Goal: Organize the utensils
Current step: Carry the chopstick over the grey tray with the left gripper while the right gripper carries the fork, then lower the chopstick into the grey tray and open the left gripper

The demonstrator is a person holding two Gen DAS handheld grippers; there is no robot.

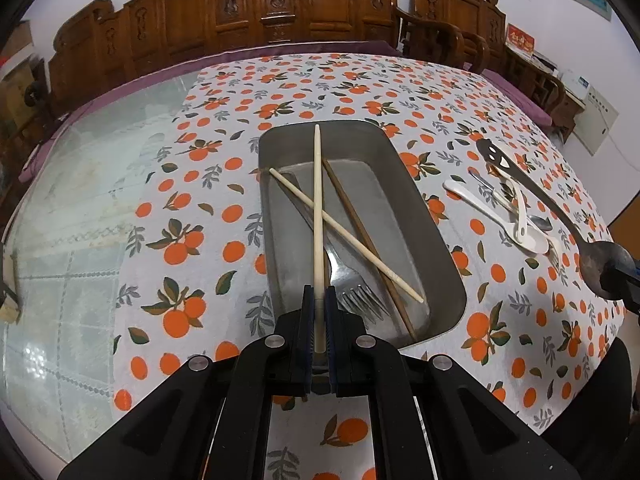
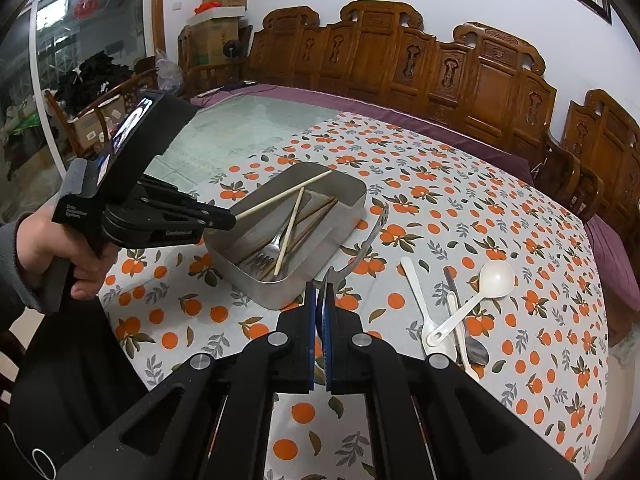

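Where carved chairs stand, an orange-print tablecloth covers glass.

A home dining room: carved wooden chairs are lining the far wall, an orange-print cloth is covering the desk, and cardboard boxes are sitting far left.

The fork handle lies hidden under crossed chopsticks, and the slotted spatula handle vanishes between the right fingers.
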